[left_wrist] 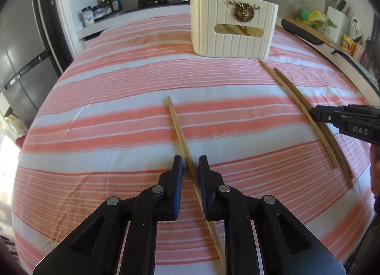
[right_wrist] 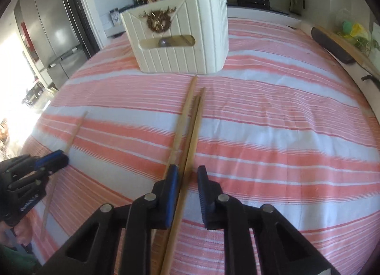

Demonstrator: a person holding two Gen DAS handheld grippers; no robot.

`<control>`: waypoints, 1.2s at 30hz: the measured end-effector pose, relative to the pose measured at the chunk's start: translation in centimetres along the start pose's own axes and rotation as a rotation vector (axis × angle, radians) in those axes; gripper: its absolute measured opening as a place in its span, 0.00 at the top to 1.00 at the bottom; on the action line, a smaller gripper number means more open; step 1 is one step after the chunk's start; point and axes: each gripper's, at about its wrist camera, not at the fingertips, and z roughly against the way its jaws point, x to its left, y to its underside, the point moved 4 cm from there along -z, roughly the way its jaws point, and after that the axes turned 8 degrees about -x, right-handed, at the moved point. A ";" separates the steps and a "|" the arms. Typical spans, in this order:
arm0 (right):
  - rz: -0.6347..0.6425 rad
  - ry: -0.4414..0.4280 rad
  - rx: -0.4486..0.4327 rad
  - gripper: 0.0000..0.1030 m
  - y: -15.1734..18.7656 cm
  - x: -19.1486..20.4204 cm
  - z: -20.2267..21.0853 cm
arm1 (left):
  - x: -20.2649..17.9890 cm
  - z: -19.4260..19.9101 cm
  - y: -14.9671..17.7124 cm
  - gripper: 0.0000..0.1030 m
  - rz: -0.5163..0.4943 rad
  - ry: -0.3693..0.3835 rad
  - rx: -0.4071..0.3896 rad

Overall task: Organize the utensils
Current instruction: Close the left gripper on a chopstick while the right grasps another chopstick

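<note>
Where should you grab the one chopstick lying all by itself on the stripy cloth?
Grab the lone chopstick partway along its length, probably coming down from above with one finger on each long side. It lies flat on the striped cloth, thin and straight, so its narrow width fits between the pads. The left gripper already straddles it that way.

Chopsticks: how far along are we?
Done: some chopsticks already stand in the cream holder, seen through its slot.
In hand: the left gripper straddles a single chopstick, and the right gripper straddles a bundle of chopsticks. Both lots lie on the striped cloth, with a gap showing at the jaws, so nothing is lifted.
Left: grip, carry and drop both lots in the holder.
</note>
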 end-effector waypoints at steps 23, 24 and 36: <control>-0.031 -0.053 0.099 0.87 0.6 -3.3 1.2 | 0.7 0.2 0.6 0.29 0.062 -0.002 -0.008; -0.001 -0.042 0.112 0.87 0.6 -3.0 1.1 | 0.7 0.2 0.6 0.28 0.059 -0.005 -0.007; -0.255 -0.219 0.117 0.87 0.6 -5.3 0.4 | 0.7 0.2 0.7 0.24 0.048 -0.003 -0.001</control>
